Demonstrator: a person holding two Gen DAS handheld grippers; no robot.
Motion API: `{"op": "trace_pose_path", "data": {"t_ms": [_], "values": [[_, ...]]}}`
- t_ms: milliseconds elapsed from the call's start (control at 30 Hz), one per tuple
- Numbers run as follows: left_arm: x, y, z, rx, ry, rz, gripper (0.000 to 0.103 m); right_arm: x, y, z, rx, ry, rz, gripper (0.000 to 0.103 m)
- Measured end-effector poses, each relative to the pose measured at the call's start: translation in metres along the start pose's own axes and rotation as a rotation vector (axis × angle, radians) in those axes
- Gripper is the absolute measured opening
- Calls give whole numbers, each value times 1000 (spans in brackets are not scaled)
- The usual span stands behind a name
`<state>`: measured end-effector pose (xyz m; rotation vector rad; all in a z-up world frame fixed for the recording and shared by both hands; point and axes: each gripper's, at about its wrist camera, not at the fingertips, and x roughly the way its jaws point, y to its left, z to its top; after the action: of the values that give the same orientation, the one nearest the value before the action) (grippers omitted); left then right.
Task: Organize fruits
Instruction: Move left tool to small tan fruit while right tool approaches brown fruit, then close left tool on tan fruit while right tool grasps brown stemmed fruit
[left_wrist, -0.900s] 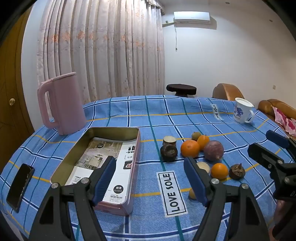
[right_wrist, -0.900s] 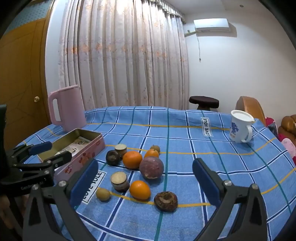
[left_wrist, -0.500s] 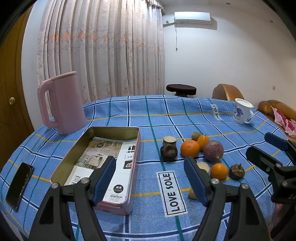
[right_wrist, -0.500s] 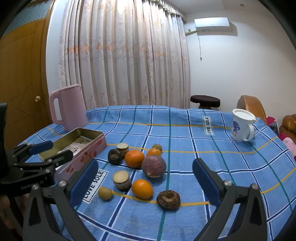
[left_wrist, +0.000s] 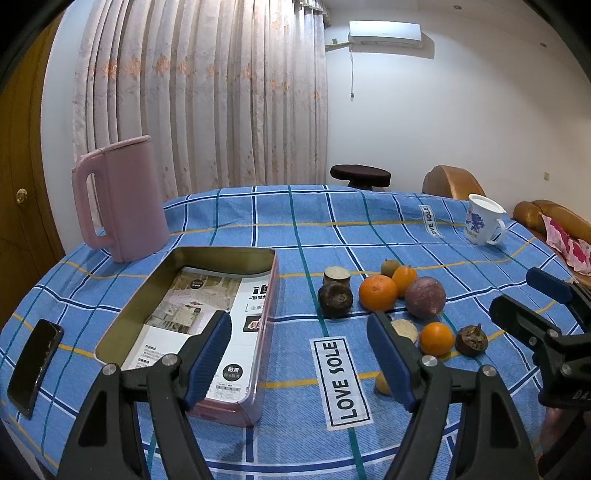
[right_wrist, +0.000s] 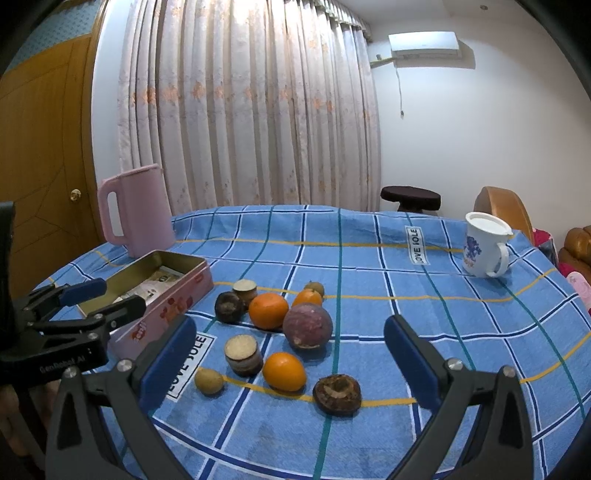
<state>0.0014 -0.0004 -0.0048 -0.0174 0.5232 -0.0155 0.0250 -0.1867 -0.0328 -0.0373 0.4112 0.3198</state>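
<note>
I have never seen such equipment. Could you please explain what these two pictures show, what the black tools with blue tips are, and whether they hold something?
No robot is here: a person holds one hand-held gripper in each hand, and a fisheye camera on each looks forward along its two blue-padded fingers. One picture comes from the left gripper, the other from the right gripper; each camera also sees the other tool at the edge of its picture. Both grippers are open and hold nothing.

On the blue checked tablecloth lies a group of fruits: a large orange, two smaller orange ones, a purple round fruit, some brown and small yellowish ones. Left of them stands an open metal tin with printed paper inside but no fruit. There are also a pink jug, a white mug and a phone.
</note>
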Motion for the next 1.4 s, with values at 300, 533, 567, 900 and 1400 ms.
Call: {"op": "trace_pose_path", "data": {"t_ms": [300,533,567,900,1400], "values": [[26,-21,-21,22,121,-109,77,13,-27,-21,12,109,-68,91],[37,-39,-28,72,196,-156,77,30,-40,-38,6,241,-69,67],[38,-40,-29,76,196,-160,77,32,-40,-39,5,251,-61,63],[62,-51,-35,111,303,-265,43,54,-42,-44,16,367,-2,46],[59,-45,-34,87,282,-286,29,57,-42,-44,28,374,22,43]]}}
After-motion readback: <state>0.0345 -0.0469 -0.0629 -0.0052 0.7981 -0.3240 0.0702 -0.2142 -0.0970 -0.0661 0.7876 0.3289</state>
